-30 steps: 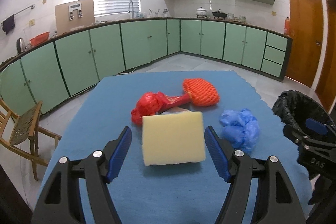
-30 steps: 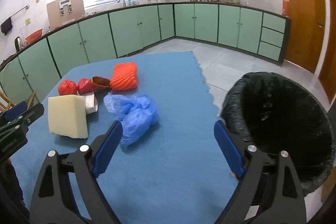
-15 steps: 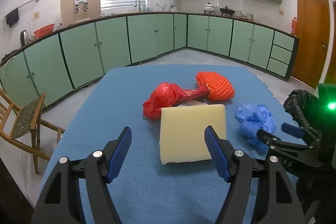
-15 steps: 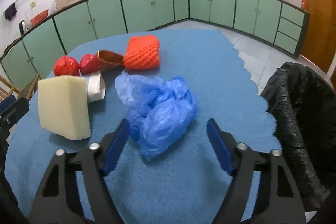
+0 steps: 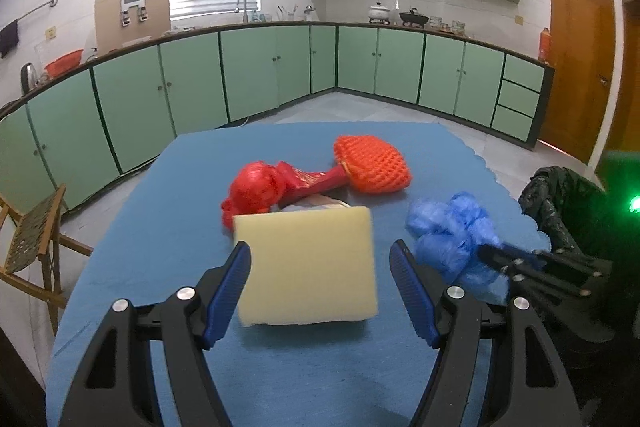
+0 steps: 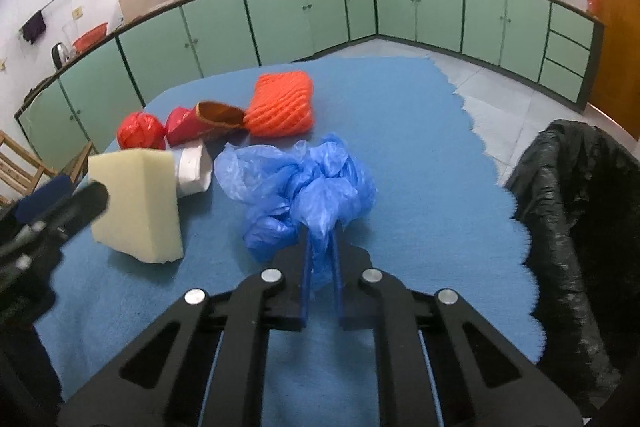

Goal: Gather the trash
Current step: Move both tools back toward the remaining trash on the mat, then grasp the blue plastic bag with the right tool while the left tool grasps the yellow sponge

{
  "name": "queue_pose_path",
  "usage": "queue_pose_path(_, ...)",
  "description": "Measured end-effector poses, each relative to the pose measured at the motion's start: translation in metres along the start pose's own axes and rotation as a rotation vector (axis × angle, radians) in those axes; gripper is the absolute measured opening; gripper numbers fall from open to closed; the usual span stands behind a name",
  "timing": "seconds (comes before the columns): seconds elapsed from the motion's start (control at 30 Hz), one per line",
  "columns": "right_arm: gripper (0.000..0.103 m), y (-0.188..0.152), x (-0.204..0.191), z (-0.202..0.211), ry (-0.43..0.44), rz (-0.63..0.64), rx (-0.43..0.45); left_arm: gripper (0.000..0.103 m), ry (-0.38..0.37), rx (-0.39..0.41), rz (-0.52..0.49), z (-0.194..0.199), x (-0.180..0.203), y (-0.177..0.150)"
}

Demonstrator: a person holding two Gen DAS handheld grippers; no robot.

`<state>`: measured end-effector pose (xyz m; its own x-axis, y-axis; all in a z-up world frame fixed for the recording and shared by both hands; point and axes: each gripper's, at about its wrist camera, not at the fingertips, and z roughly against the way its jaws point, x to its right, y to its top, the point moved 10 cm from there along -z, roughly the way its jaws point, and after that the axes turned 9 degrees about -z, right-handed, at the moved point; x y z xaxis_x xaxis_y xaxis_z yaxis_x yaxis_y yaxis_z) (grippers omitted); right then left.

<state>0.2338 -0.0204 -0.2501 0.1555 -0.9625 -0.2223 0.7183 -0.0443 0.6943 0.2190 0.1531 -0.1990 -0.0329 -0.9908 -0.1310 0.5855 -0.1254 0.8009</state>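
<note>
**Right has the blue bag pinched; bin is to its right**

Right hand-held gripper [image 6: 321,251]: jaws pressed together on a fold of the crumpled blue plastic bag [image 6: 304,187]. In the right wrist view, film sits between the pads at lower centre and the rest of the bag bulges just ahead of the tips, resting on the blue table [image 6: 420,131]. I read it as a grip on the near edge only, not the bulk, so I expect the bag to trail when lifted.

Key relation for my next move: the black-lined trash bin [image 6: 580,195] is at the right edge of that frame, off the table's scalloped edge, level with the bag. So I judge it a lift, then a carry to the right. The right hand is clearly the nearer one to the bin.

Left hand-held gripper [image 5: 320,279]: jaws spread, nothing clamped. The pale foam block [image 5: 308,263] stands between the pads at frame centre, its wide face towards the camera and its long axis running left to right across the jaw gap. I can't tell if the pads touch its sides; the block is blurred.

Remaining on the table, upper centre of the left view: red plastic bag [image 5: 256,187], orange foam net [image 5: 372,165], and a red wrapper [image 5: 316,181] between them. Something white sits behind the block [image 6: 194,167].
</note>
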Motion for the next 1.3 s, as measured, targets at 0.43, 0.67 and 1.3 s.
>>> queue_pose_path(0.43,0.008,0.005,0.027,0.01,-0.009,-0.044,0.021,0.04,0.038,-0.033,-0.021,-0.022,0.018,-0.004)
queue_pose_path(0.67,0.008,0.005,0.024,0.012,0.001,-0.031,0.014,0.0,0.026,-0.049,-0.018,-0.026,0.015,-0.01)
queue_pose_path(1.3,0.008,0.004,0.016,0.026,0.017,-0.008,0.024,0.05,0.047,-0.015,0.057,0.001,-0.026,-0.013)
